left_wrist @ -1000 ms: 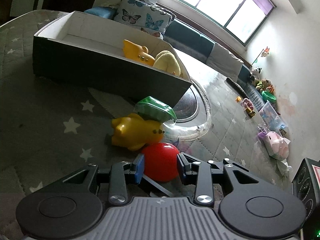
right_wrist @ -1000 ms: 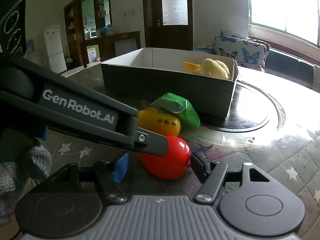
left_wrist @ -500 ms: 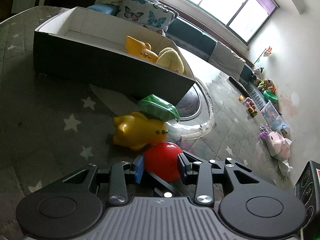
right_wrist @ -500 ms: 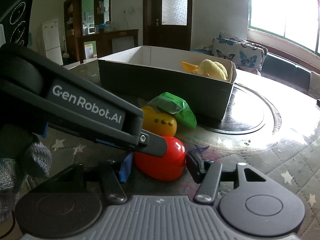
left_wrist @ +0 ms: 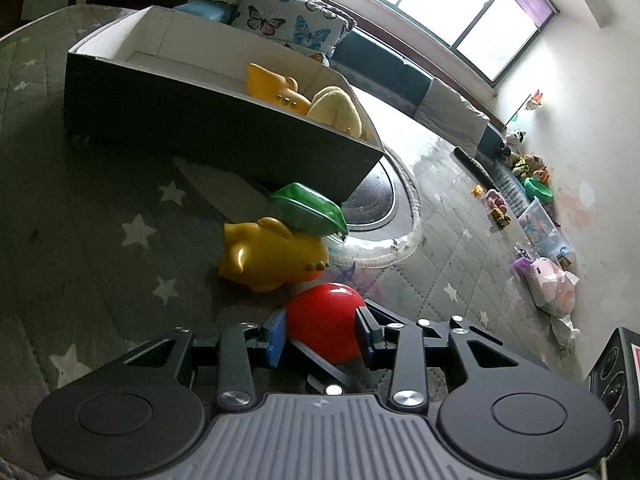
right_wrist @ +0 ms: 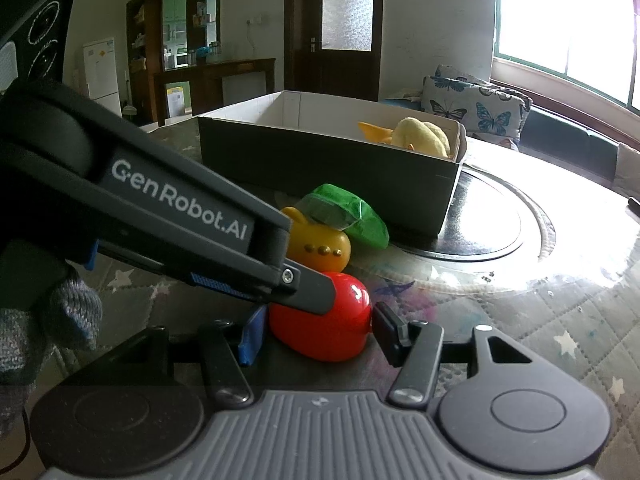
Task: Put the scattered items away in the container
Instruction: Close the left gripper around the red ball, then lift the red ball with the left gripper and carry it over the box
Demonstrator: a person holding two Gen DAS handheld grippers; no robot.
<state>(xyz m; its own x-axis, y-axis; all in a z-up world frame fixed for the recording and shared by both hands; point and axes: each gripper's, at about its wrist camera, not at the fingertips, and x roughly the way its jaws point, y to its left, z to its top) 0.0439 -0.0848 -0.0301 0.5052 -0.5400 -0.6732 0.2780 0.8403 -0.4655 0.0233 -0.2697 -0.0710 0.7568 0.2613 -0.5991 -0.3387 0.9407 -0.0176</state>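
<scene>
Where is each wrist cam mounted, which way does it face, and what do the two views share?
Left wrist: on the left gripper, facing down its fingers towards the window; its jaws, just opening, flank the red rounded plastic toy, contact unclear.
Right wrist: on the right gripper, facing the dark wooden door; its jaws, just closing, press that toy; the left gripper and a grey-gloved hand cross at left.
Shared: the toy and the open dark cardboard box.

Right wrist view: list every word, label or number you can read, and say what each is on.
"GenRobot.AI": white lettering on the side of the left hand-held gripper, which reaches in over the red toy.
Labels on the white fridge and on the cabinet fronts: too small to read.
Nothing else legible.
</scene>
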